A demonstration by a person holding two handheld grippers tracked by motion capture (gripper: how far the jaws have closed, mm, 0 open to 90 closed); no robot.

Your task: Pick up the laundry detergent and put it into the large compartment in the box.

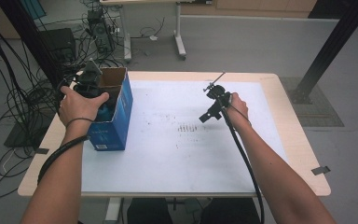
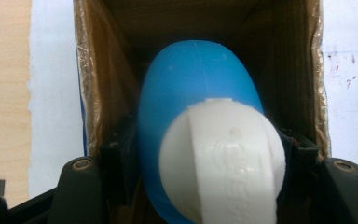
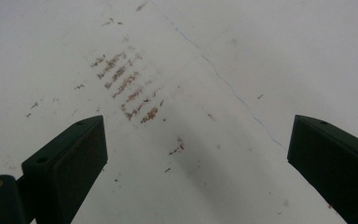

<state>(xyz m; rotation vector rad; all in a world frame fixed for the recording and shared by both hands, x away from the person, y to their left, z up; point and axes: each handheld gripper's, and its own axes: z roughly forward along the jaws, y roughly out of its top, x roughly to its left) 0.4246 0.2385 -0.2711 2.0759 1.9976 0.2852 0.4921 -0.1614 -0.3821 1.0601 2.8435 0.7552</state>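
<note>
My left tool (image 2: 200,154) clamped on blue bottle (image 2: 191,79) inside cardboard box (image 1: 121,100), left of frame; my right tool (image 3: 196,154) wide above table (image 3: 242,56).

The bottle (image 2: 196,107) sat inside the cardboard box (image 1: 116,109), which stood on the table's (image 1: 289,140) left side, on the mat (image 1: 191,154).

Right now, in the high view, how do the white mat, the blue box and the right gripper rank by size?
1. White mat, by far the largest.
2. Blue box.
3. Right gripper, smallest, held over the mat.
</note>
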